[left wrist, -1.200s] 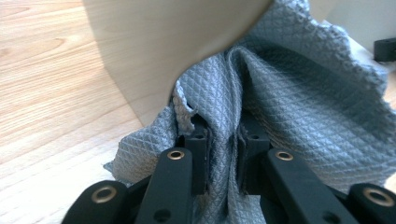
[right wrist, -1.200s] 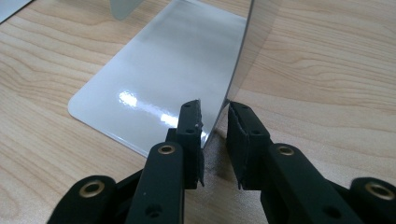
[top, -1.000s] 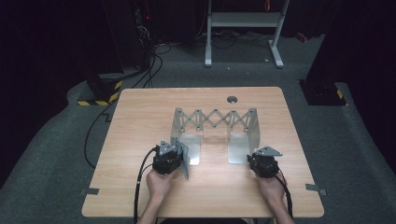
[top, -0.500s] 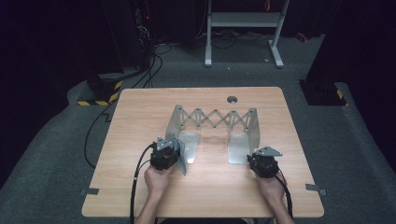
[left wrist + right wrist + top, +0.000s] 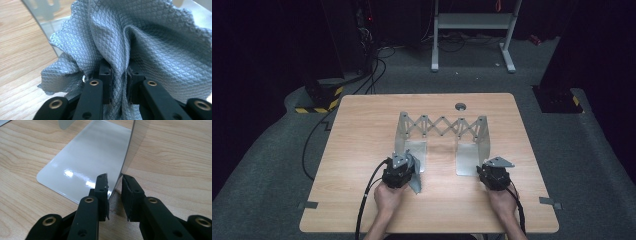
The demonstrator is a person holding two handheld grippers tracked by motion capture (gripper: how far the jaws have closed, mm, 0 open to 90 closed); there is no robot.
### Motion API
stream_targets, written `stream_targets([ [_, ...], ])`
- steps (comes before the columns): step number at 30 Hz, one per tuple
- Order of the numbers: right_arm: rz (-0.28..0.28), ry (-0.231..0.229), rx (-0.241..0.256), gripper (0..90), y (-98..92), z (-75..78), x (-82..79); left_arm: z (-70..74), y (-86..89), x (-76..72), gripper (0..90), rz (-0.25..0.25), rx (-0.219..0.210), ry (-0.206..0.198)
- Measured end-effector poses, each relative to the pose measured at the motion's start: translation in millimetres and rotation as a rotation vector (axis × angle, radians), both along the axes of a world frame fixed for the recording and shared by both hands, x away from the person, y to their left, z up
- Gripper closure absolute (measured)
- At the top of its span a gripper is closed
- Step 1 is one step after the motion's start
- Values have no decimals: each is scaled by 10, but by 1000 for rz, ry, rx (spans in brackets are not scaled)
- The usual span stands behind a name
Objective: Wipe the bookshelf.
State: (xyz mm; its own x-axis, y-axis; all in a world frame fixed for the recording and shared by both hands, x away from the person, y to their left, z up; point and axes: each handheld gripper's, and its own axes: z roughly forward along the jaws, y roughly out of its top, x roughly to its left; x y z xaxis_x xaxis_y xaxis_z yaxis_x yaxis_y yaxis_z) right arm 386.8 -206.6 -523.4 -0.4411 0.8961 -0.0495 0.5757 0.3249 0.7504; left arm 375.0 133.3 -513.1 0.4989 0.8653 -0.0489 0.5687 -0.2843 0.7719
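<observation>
Down at the near edge of the bench (image 5: 362, 210), the left gripper (image 5: 119, 82) had its jaws pinched on a bunched fold of the grey cloth (image 5: 150, 47), the waffle weave spilling up and over both pads. In the high view that left gripper (image 5: 399, 172) and cloth (image 5: 415, 181) sat at the near-left foot of the metal rack (image 5: 443, 126), right by its left plate (image 5: 418, 149).

Over on the right, the right gripper (image 5: 114, 192) straddled the near edge of the upright right plate (image 5: 128, 157); the jaws stood either side of the sheet with a slim gap showing, so it looked barely gripped, if at all. In the high view the right gripper (image 5: 495, 175) was at the plate's near corner (image 5: 468, 160).

The risks, as I judged them: a hard wipe with the cloth could have shoved the light rack across the bench or folded its scissor links (image 5: 443, 126), since that right-hand hold looked loose. The thin fold might also have slipped free of the pads, leaving bare jaws scraping the shiny metal.
</observation>
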Motion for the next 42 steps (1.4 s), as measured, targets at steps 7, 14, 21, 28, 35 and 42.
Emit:
stream_targets([
  [7, -1, 0, 1, 755, 2, 0, -1, 21, -112, -53, 778, -29, -6, -23],
  [14, 0, -1, -1, 755, 1, 0, 0, 55, -217, 28, 778, -56, 21, -12],
  [21, -1, 0, 1, 755, 1, 0, -1, 3, -318, 181, 780, -64, 72, 20],
  [28, 0, 1, 1, 755, -1, 0, 0, -15, -245, 238, 780, -23, 96, 38],
  [35, 0, 1, 2, 755, -1, 0, 0, -3, -134, 262, 781, 21, 117, 47],
  [42, 0, 0, 1, 755, -1, 0, 1, -22, -212, 281, 780, -2, 63, 50],
])
